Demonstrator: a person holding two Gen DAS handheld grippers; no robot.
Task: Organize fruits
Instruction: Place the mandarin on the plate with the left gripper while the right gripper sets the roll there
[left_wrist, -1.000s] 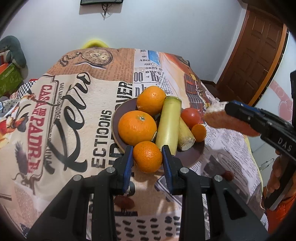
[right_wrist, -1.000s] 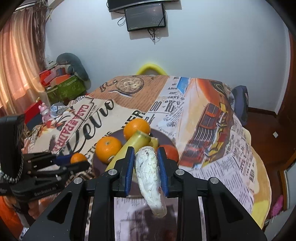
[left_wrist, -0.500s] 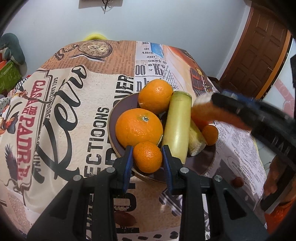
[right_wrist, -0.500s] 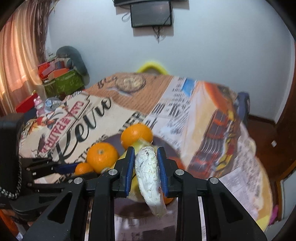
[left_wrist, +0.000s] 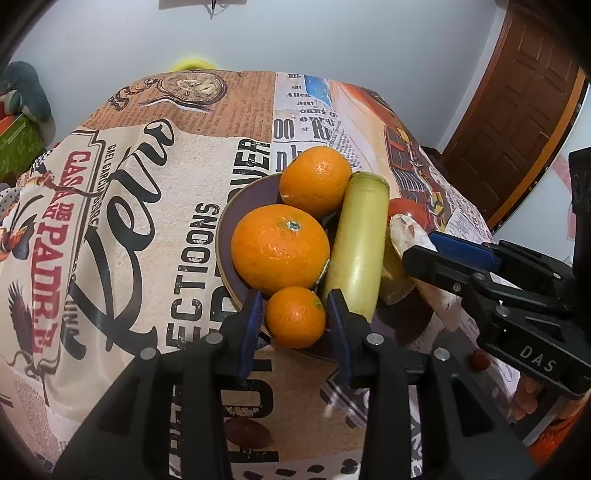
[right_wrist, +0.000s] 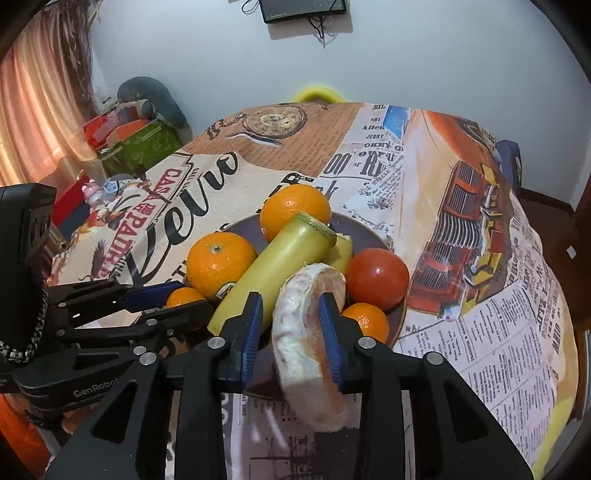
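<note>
Left wrist view
Left gripper (left_wrist: 295, 320): its blue pads sit on either side of the small orange (left_wrist: 295, 317), touching it; clenched on that fruit.
Small orange: at the near rim of the dark plate (left_wrist: 226, 218), just ahead of the fingertips.
Beyond the tips: a large orange (left_wrist: 280, 251) directly ahead, a second large orange (left_wrist: 314, 181) farther on.
Ahead and to the right: a long pale-green fruit (left_wrist: 360, 243) lying along the plate, a red tomato (left_wrist: 410, 213) past it.
Right gripper (left_wrist: 424, 254): enters from the right, clamped on a pale elongated piece (left_wrist: 408, 232) held over the plate's right side.
Tablecloth (left_wrist: 147, 206): printed newspaper pattern under everything.

Right wrist view
Right gripper (right_wrist: 291, 321): both pads press the pale elongated piece (right_wrist: 306, 332), which hangs down between them; grasping it.
Ahead of the tips: the long pale-green fruit (right_wrist: 273, 266), the tomato (right_wrist: 376, 278) to the right, another small orange (right_wrist: 367, 322) just right of the right pad.
Left gripper (right_wrist: 173, 295): off to the left, closed around the small orange (right_wrist: 183, 296) at the plate (right_wrist: 373, 236) edge.
</note>
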